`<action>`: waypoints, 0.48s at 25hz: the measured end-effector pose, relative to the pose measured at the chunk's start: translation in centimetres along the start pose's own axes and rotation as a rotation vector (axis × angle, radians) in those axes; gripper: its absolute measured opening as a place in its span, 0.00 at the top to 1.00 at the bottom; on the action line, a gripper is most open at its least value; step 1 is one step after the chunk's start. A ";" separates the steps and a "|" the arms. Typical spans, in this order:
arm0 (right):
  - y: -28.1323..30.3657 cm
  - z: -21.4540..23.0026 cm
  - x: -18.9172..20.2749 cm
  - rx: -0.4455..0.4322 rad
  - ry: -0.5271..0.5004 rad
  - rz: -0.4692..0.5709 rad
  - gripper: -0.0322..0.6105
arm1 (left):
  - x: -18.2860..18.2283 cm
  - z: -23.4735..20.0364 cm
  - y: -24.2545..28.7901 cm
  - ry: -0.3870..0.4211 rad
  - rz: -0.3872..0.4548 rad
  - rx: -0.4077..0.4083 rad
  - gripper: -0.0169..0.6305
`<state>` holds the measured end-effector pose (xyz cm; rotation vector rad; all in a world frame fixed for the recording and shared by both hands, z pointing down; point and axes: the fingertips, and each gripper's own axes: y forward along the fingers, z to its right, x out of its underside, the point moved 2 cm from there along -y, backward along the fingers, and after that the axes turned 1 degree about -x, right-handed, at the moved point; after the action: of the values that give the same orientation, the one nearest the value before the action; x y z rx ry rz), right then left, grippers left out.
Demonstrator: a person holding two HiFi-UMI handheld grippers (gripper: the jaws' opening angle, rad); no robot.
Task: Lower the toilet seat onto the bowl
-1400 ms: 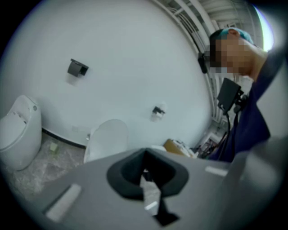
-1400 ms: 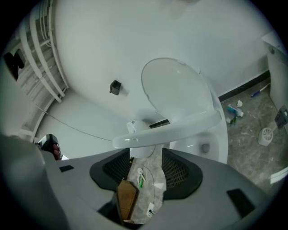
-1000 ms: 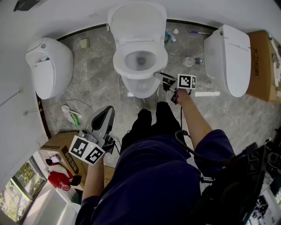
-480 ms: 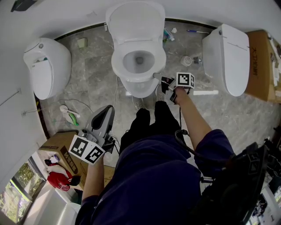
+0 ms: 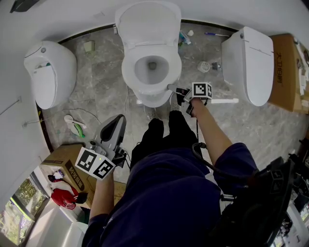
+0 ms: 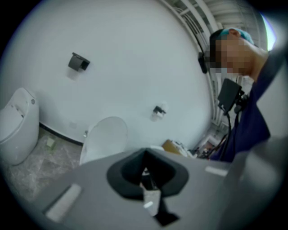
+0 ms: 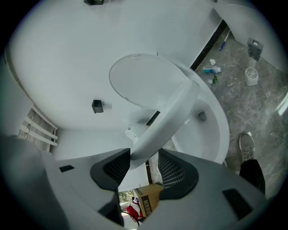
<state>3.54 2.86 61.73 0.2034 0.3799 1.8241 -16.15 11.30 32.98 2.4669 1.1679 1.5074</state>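
In the right gripper view my right tool (image 7: 144, 162), its jaws just closed in, grips the front rim of the toilet seat (image 7: 168, 117), tilted off the bowl (image 7: 217, 134). The head view flattens that gap. My left tool (image 5: 115, 129), lower left there, is pinched together, empty.

White wall (image 5: 63, 17), grey marbled floor (image 5: 104, 91), corner window (image 5: 19, 210)

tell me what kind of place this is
Likely a bathroom-fixture showroom or test room, not a home bathroom. A left toilet, middle toilet and right toilet stand along one white wall on a marble-look floor, with a cardboard box beside them.
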 end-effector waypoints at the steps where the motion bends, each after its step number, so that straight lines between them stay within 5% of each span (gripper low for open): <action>1: 0.0 0.1 0.1 0.003 0.000 -0.003 0.65 | 0.0 0.0 0.0 -0.001 -0.001 0.001 0.97; 12: 0.0 1.5 1.2 0.036 0.007 -0.032 0.66 | 0.1 0.2 1.2 0.002 -0.023 0.015 0.97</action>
<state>3.66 4.22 63.08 0.2149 0.4190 1.7875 -15.28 10.59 33.34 2.4532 1.2089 1.5008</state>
